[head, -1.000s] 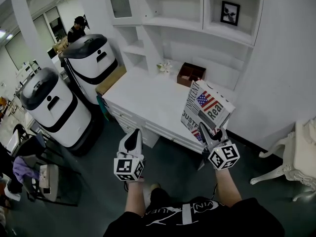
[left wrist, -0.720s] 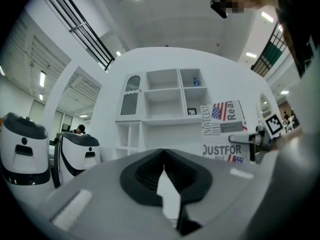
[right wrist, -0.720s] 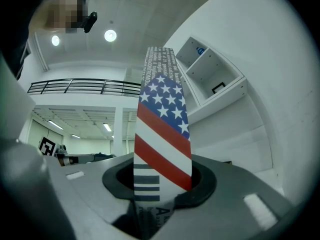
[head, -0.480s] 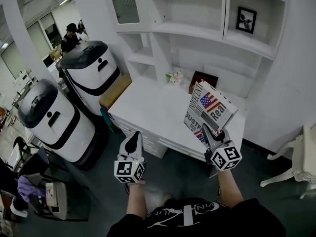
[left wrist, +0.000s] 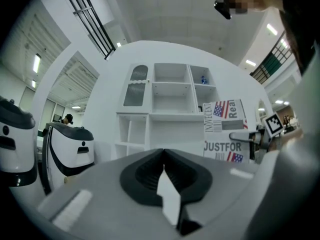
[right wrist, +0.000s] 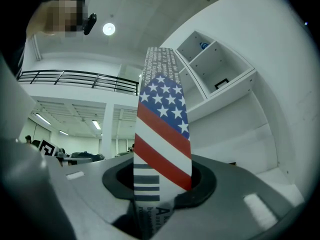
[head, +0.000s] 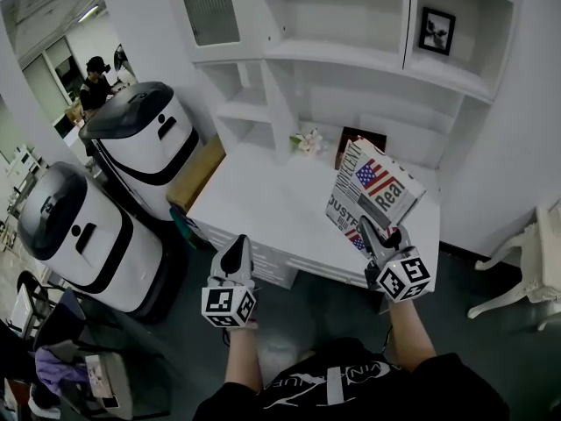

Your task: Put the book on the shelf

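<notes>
Where the tabletop point(head: 263, 191) meets the shelf point(head: 342, 55), a brown box point(head: 361, 135) sits with its inside mostly hidden behind the book point(head: 372, 191). Higher up, the right-hand compartment holds a framed picture point(head: 436, 31). Since a second ago you have drawn closer, and tabletop and shelf now fill more of the head view. Your right hand-held gripper point(head: 377, 233) clamps the book's lower edge, so the book stands tilted above its jaws, over the tabletop's front right. Your left hand-held gripper point(head: 235, 251) is closed and empty.
</notes>
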`<action>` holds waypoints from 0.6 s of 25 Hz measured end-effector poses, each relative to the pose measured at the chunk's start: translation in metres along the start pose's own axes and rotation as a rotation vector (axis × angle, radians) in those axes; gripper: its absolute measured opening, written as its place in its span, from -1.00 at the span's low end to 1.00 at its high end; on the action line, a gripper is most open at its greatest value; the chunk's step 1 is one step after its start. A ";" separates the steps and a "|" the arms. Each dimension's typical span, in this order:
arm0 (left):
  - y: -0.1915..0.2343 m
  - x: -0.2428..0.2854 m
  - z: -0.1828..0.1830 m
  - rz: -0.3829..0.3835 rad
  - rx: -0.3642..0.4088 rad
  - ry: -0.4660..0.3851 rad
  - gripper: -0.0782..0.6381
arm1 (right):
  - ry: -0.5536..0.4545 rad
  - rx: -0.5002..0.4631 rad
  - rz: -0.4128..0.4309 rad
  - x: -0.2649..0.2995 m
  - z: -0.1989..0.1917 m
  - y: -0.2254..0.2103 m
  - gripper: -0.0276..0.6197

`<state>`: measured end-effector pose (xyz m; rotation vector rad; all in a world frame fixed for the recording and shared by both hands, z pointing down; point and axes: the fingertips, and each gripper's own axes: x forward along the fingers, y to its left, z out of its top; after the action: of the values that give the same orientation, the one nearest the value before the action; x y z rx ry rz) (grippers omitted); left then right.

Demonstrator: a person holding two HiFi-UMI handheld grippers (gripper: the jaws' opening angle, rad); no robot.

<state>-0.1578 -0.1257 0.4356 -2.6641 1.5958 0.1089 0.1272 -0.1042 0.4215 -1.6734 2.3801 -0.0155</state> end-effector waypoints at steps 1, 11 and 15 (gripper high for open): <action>0.000 0.004 -0.001 -0.011 -0.003 0.001 -0.78 | 0.003 -0.003 -0.004 0.002 0.001 0.000 -0.41; 0.009 0.051 -0.004 -0.090 -0.038 -0.012 -0.78 | -0.007 -0.043 -0.012 0.046 0.015 -0.011 -0.41; 0.031 0.100 0.010 -0.117 0.001 -0.001 -0.78 | -0.026 -0.051 -0.014 0.099 0.038 -0.022 -0.41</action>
<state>-0.1382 -0.2276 0.4180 -2.7482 1.4352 0.1065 0.1235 -0.1996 0.3695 -1.7017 2.3688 0.0651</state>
